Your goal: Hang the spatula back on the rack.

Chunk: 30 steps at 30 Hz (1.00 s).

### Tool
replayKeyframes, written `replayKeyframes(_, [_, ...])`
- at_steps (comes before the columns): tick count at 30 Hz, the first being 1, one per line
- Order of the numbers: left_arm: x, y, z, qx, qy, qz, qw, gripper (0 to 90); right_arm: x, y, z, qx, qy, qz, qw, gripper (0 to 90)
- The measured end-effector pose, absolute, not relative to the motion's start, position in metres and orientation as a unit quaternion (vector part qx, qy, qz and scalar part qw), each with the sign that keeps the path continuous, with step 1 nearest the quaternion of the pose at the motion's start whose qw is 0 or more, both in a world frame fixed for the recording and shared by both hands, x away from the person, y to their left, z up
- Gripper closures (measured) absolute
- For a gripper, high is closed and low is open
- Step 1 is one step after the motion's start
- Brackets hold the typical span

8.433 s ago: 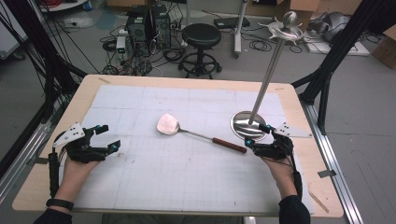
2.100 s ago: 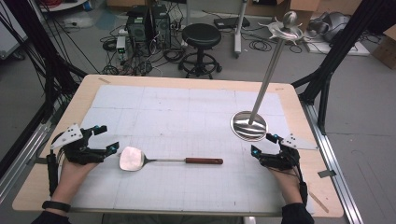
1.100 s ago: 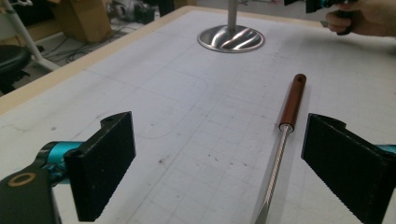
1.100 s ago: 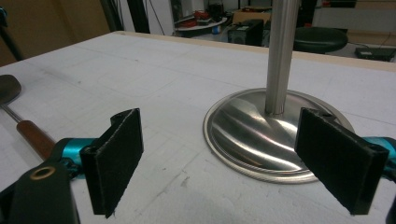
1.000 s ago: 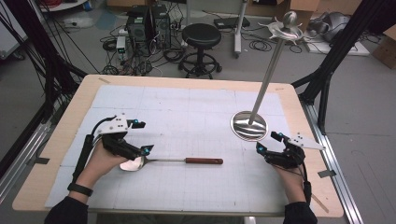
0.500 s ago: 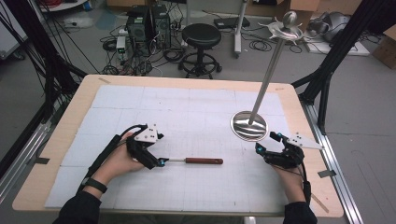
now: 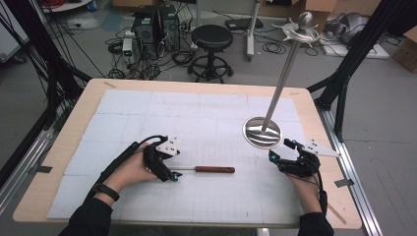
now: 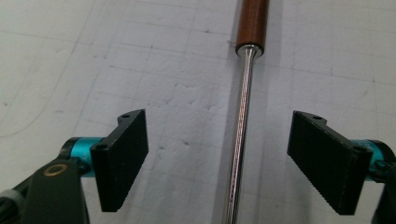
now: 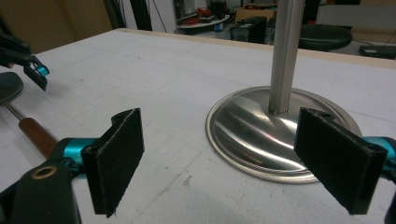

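A spatula lies on the white mat, its brown wooden handle (image 7: 214, 170) pointing right and its thin metal shaft (image 7: 186, 168) running left under my left gripper (image 7: 169, 167). In the left gripper view the shaft (image 8: 240, 140) lies between the black pads (image 8: 122, 156), which stand apart from it; the jaws have just been closing and are still open. The spatula's head is hidden under my left hand in the high view. My right gripper (image 7: 282, 150) rests open at the right, just in front of the steel stand's round base (image 7: 262, 132).
The stand's pole (image 7: 285, 73) rises tilted from the base to a cap with hooks (image 7: 301, 30). In the right gripper view the base (image 9: 252, 135) sits close ahead, with the spatula handle (image 9: 37, 133) at the left. The table's wooden rim (image 7: 64, 147) frames the mat.
My left hand has moved right from the mat's left side, over the spatula's head, and lowered onto the shaft. The spatula and my right gripper have stayed put over the last second.
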<state>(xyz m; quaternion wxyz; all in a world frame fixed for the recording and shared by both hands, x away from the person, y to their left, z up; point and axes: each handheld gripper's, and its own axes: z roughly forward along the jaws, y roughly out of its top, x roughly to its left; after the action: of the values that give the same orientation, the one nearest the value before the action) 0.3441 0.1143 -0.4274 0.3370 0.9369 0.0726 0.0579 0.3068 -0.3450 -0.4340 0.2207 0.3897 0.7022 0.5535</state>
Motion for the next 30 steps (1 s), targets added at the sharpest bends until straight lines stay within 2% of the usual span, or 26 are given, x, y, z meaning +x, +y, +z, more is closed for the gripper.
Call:
replayKeyframes(3, [0.3443,0.1132,-0.4312,0.941,0.071,0.052,0.327,23.7,0.3067,-0.3453,-0.4337,0.39,0.702,0.554,0.22,15.4])
replayKeyframes(10, [0.3453,0.1148,-0.4309,0.943,0.063,0.023,0.327,42.2,0.307,-0.3454,-0.4339,0.39,0.702,0.554,0.219,15.8])
replayKeyframes(22, [0.3438,0.1181,-0.4275,0.947,0.058,0.019,0.317,65.3,0.3075,-0.3443,-0.4345,0.386,0.706,0.552,0.218,16.2])
replayKeyframes(30, [0.347,0.1124,-0.4241,0.954,0.065,0.017,0.291,74.7,0.3076,-0.3437,-0.4347,0.386,0.707,0.552,0.215,16.2])
